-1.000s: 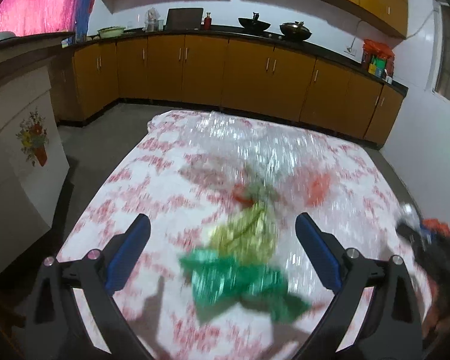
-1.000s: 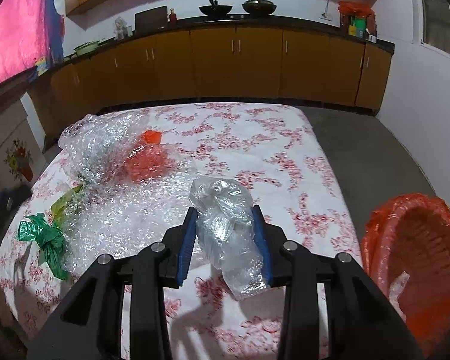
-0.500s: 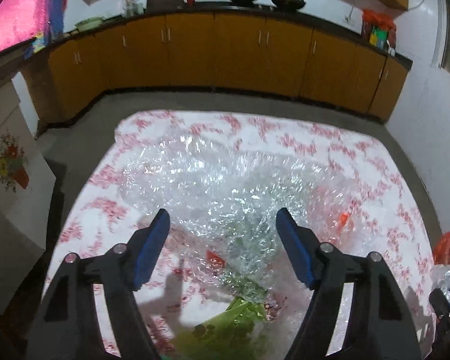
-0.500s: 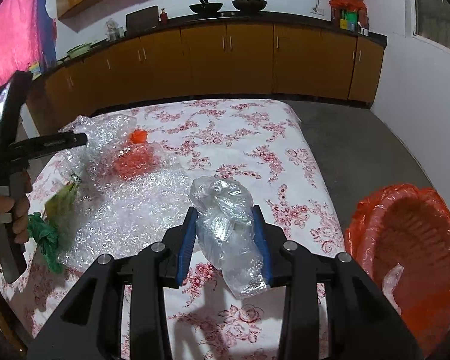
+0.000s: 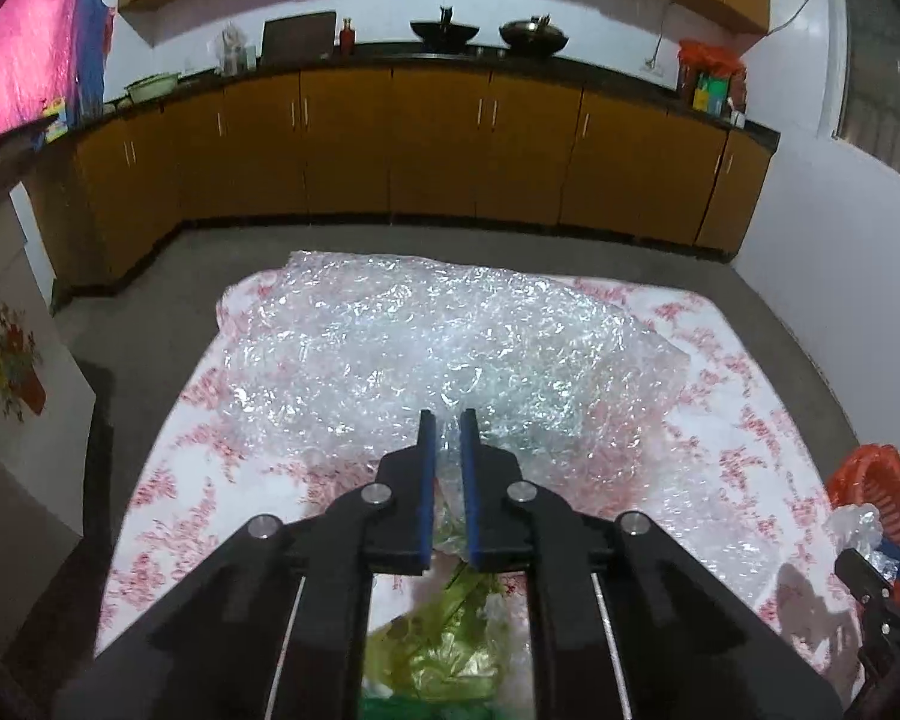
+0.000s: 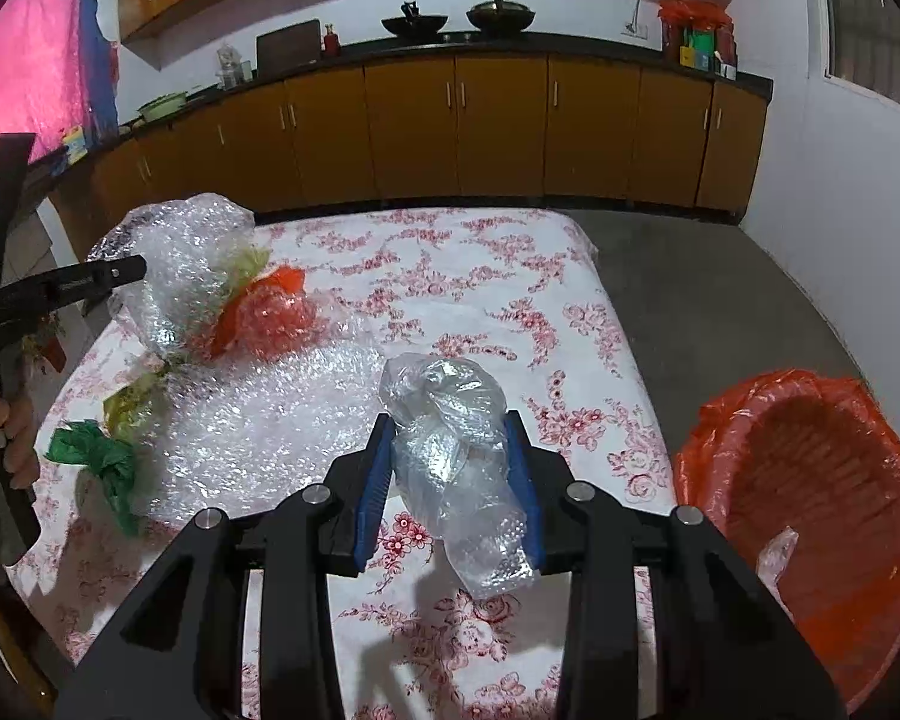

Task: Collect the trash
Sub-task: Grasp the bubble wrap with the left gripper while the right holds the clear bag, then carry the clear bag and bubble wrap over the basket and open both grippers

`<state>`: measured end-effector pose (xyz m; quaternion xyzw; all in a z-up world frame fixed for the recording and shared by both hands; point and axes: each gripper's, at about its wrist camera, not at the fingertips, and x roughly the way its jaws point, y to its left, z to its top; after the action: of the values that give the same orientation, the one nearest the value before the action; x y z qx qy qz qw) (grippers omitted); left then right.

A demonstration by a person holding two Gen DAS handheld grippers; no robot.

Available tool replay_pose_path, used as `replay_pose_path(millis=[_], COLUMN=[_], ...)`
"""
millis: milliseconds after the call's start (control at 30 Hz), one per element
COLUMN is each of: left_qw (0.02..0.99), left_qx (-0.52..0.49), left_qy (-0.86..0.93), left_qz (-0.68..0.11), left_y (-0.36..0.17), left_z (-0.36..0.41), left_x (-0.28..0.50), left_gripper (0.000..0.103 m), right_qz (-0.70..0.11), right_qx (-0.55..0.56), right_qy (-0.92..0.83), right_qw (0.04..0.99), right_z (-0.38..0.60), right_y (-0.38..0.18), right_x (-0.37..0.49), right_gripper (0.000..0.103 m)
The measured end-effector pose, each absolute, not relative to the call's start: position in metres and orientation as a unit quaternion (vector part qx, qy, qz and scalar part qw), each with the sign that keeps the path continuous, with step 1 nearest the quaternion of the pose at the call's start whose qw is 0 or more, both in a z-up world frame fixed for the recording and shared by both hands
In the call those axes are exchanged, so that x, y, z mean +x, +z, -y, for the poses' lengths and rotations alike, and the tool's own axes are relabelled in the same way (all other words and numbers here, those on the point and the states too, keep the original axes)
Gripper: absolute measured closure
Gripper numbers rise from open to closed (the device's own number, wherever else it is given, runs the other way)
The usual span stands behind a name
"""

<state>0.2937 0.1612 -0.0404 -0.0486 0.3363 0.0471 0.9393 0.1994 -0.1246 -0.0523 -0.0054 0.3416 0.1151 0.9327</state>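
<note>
left tongs (image 5: 447, 420) closing on bubble wrap (image 5: 390, 348), its edge lifted off the table since before

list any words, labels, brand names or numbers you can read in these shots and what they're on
No text can be read in either view.
left gripper: a faint marking runs along its arm, too small and blurred to read.
colourful packages on the far counter: print too small to read.
green wrapper under the bubble wrap: marks too blurred to read.
floral tablecloth: pattern only, no lettering.
</note>
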Motion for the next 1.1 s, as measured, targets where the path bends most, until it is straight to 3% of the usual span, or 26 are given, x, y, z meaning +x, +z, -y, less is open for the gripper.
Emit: replay_pose_path(millis=[433, 1100], left_qw=[0.953, 0.948], left_qx=[-0.044, -0.031], left_qy=[0.005, -0.105], left_qz=[-0.3, -0.298], left_y=[0.004, 0.01], left_z=[-0.123, -0.029], left_x=[0.239, 0.208], left_gripper=[0.094, 0.094], right_qz=[-0.3, -0.27], right_qx=[0.014, 0.055], right_qy=[0.106, 0.015], right_qw=[0.948, 0.961], right_z=[0.157, 0.247], right_y=[-0.016, 0.004], right_x=[0.169, 0.131], right_gripper=[0.065, 0.065])
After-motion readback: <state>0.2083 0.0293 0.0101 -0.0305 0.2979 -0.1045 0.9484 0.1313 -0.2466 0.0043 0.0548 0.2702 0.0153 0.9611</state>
